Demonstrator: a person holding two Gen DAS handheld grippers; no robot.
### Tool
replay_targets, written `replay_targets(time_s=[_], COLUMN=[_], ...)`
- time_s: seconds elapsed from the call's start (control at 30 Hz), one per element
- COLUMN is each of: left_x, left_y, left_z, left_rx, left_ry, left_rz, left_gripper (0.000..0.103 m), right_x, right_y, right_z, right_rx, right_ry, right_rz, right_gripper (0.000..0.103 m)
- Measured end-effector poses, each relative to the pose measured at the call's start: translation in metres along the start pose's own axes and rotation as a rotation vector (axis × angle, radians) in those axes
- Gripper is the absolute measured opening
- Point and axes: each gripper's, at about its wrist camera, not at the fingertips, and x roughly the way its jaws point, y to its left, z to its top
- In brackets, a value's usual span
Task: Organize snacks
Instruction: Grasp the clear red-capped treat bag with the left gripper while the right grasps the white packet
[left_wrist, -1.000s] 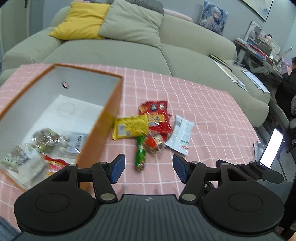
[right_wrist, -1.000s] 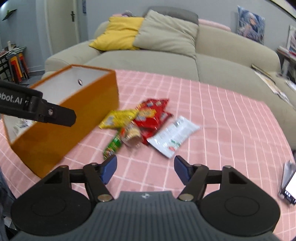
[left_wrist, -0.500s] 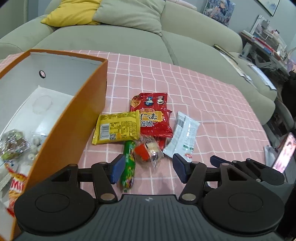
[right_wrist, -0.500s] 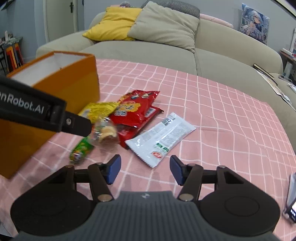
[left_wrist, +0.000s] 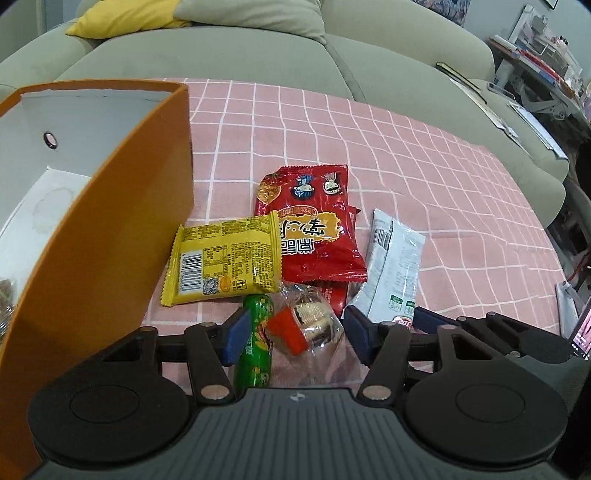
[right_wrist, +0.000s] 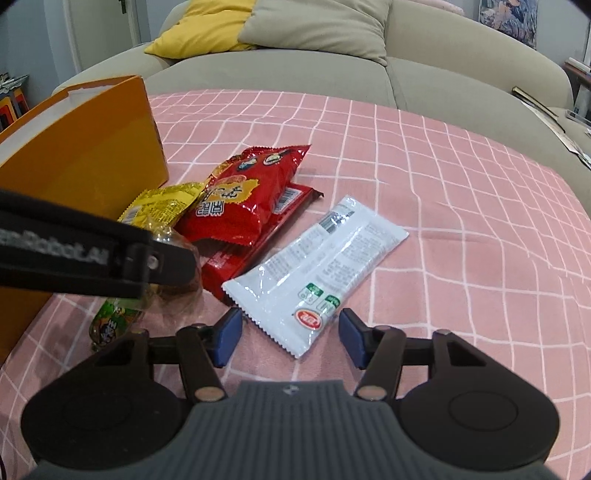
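Observation:
A pile of snacks lies on the pink checked cloth (left_wrist: 424, 166): a yellow packet (left_wrist: 225, 264), a red bag (left_wrist: 314, 221), a white packet (left_wrist: 395, 266), a green tube (left_wrist: 256, 343) and a clear-wrapped snack (left_wrist: 306, 326). My left gripper (left_wrist: 291, 336) is open, its fingers on either side of the green tube and the clear-wrapped snack. My right gripper (right_wrist: 290, 334) is open with the white packet's (right_wrist: 317, 262) near end between its fingers. The orange box (left_wrist: 110, 229) stands to the left.
A green sofa (left_wrist: 258, 48) with yellow and grey cushions runs behind the table. A desk with clutter (left_wrist: 535, 48) is at the far right. The left gripper's arm (right_wrist: 92, 258) crosses the right wrist view's left side, above the green tube (right_wrist: 112, 321).
Both grippers have moved forward and down to the snack pile. The left now straddles the green tube and clear-wrapped snack; the right has reached the white packet's end. Both stay open.

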Motion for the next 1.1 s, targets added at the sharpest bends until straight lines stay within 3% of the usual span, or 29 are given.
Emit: replay_targets(time_s=[0.13,0.17,0.2,0.43,0.63,0.9,1.1], left_x=[0.003,0.003,0.003,-0.005,-0.029,-0.051,-0.062], left_y=[-0.001,-0.001,-0.002,-0.001,0.001,0.008,0.014], left_z=[0.001,0.001,0.001,-0.004,-0.018,-0.048,-0.065], left_rx=[0.012,0.014,0.018,0.021,0.031,0.002,-0.028], left_ry=[-0.007,-0.007,-0.006,0.005,-0.001,0.037,0.055], left_rz=[-0.025,-0.027,-0.024,-0.026,-0.057,-0.068,-0.064], left_gripper=[0.046,0.045,0.044,0.039,0.039,0.039,0.039], right_x=[-0.001,-0.002,-0.003,-0.012,-0.041,-0.081,-0.085], right_y=[0.001,0.001,0.001,0.002,0.012,0.032,0.042], right_z=[0.0,0.0,-0.001,-0.008,-0.029,-0.067,-0.074], right_rx=[-0.018,-0.021,-0.03,-0.051,-0.11,-0.199,-0.198], right_ry=[0.002,0.003,0.0,0.014,0.062,0.202,0.241], right_rz=[0.003,0.002,-0.002,0.024,0.07,0.157,0.15], right_gripper=[0.043,0.039,0.027,0.012,0.01,0.011,0.022])
